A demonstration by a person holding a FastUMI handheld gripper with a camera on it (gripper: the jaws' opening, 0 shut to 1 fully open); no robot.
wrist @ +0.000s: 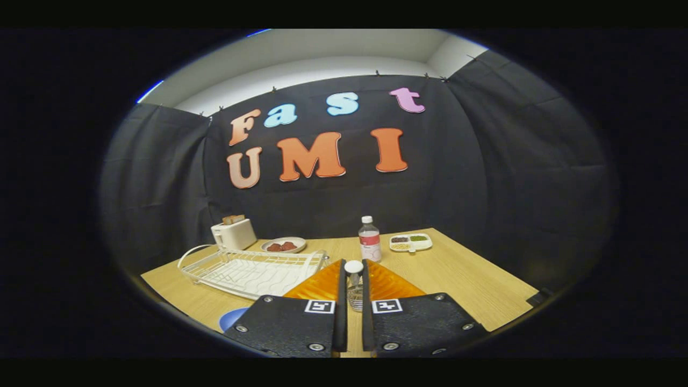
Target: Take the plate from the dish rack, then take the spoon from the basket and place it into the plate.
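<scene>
My gripper (353,275) has its two fingers drawn close together on the spoon (353,266), whose white round end stands up between the fingertips. Lower in the narrow gap I see the wire mesh basket (355,300); the spoon's lower part runs down toward it, and I cannot tell whether it is still inside. The blue plate (230,318) lies on the wooden table (473,285) to the left, mostly hidden behind the left finger. The white wire dish rack (252,271) stands beyond the plate with nothing in it.
At the back of the table stand a white toaster (234,234), a dish of red food (284,245), a clear bottle with a white cap (370,239) just beyond the fingertips, and a white divided tray (410,242). Black cloth walls close in the table.
</scene>
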